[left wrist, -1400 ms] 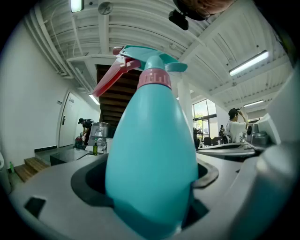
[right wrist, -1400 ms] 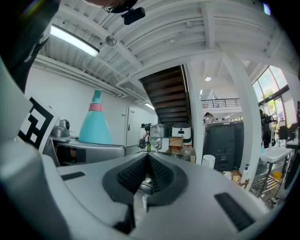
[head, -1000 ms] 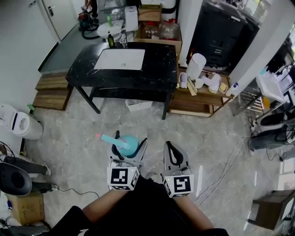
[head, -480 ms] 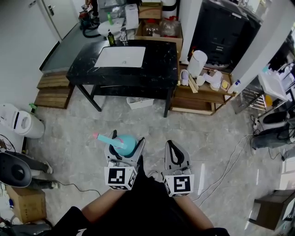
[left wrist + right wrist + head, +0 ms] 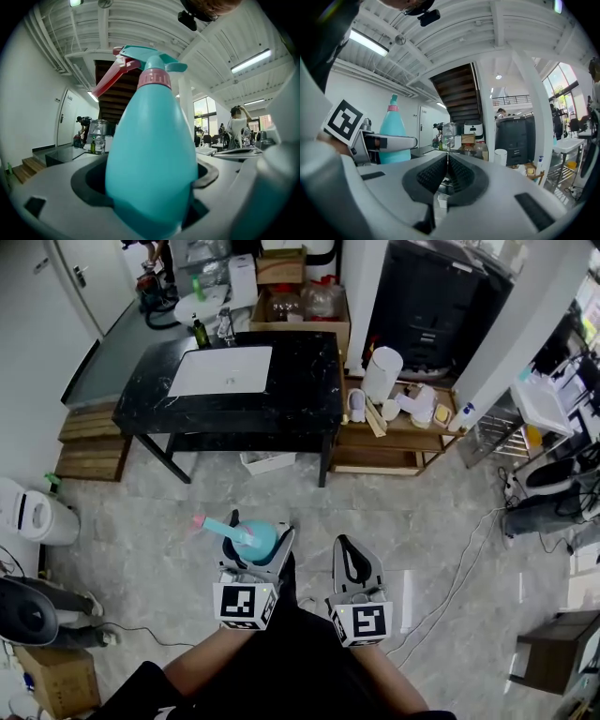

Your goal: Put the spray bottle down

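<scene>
- the left tool [image 5: 256, 542] pinches the teal spray bottle [image 5: 150, 159] around its body. the bottle's long axis is upright, and its pink trigger [image 5: 110, 79] points to the person's left.
- the right tool [image 5: 348, 554] hangs just beside it, jaws pressed together on nothing.
- the black surface [image 5: 309, 381] lies well ahead, across open floor [image 5: 412, 512].
- the set-down likely falls to the left arm: carry the bottle forward to the surface, keeping it upright.

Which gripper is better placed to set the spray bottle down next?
Left. The left gripper holds the spray bottle between its jaws, so it only needs lowering; the right gripper is shut and empty.
</scene>
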The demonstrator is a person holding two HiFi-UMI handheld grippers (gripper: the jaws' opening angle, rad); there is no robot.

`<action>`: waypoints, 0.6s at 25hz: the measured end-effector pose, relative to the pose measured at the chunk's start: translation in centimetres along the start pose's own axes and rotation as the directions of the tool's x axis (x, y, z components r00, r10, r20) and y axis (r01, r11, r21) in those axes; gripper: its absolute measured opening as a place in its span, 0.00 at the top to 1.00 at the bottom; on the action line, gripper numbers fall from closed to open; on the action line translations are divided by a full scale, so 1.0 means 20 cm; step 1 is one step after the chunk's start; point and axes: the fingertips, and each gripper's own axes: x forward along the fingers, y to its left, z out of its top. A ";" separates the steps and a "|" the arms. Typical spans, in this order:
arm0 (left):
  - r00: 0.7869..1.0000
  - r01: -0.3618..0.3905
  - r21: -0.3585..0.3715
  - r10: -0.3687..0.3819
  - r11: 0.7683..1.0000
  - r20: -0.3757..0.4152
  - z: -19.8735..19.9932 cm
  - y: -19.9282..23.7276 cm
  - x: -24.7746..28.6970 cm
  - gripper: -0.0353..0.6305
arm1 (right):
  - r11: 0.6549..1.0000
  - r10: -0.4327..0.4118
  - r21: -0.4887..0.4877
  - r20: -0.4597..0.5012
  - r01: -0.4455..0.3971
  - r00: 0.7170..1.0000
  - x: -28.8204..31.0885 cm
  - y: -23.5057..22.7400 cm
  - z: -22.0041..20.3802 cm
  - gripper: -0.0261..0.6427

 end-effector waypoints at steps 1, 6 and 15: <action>1.000 0.009 0.003 -0.009 1.000 0.005 0.01 0.01 0.05 0.26 | 1.000 -0.008 0.006 -0.001 0.008 1.000 0.03 -0.03 0.00 0.94; 0.999 0.039 0.033 -0.040 0.999 0.028 0.08 0.06 0.30 0.26 | 1.000 -0.026 -0.014 -0.001 0.026 1.000 0.24 -0.14 0.03 0.94; 0.998 0.063 0.026 -0.063 0.998 0.016 0.14 0.26 0.77 0.26 | 1.000 0.003 -0.010 -0.026 -0.003 1.000 0.75 -0.33 0.11 0.94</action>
